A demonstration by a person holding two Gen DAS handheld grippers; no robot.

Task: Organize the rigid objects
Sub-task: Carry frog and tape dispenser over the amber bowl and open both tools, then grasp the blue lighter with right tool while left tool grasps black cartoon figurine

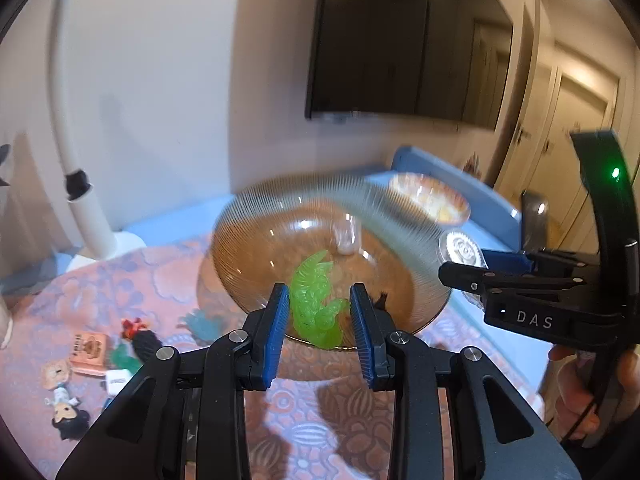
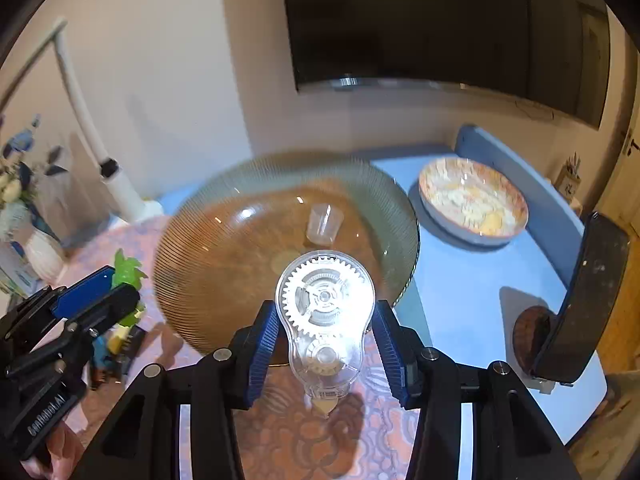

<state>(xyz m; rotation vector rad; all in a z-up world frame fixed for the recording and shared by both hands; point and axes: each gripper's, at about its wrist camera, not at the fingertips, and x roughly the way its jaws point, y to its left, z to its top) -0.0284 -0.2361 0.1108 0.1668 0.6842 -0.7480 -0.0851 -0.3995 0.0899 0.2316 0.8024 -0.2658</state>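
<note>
Table: one, with a pale blue top you had partly covered with one orange-and-lilac patterned cloth.
Screen: one dark panel hung on the wall behind the table.
Glass bowl: one large ribbed amber bowl sat on the cloth, straight ahead of both your grippers; its rim was blurred.
Patterned dish: one, orange-rimmed, stood on the blue top beyond the glass bowl, apart from it.
Plastic cup: one small clear cup lay inside the glass bowl.
Right gripper: you held it half open, its two blue pads pressed on one clear tape dispenser with visible gear wheels, raised in front of the bowl's near rim.
Left gripper: you had it nearly closed, gripping one translucent green figure, also raised before the bowl's near rim.
Small toys: about six loose pieces lay on the cloth left of the bowl; blur kept me from an exact count.
</note>
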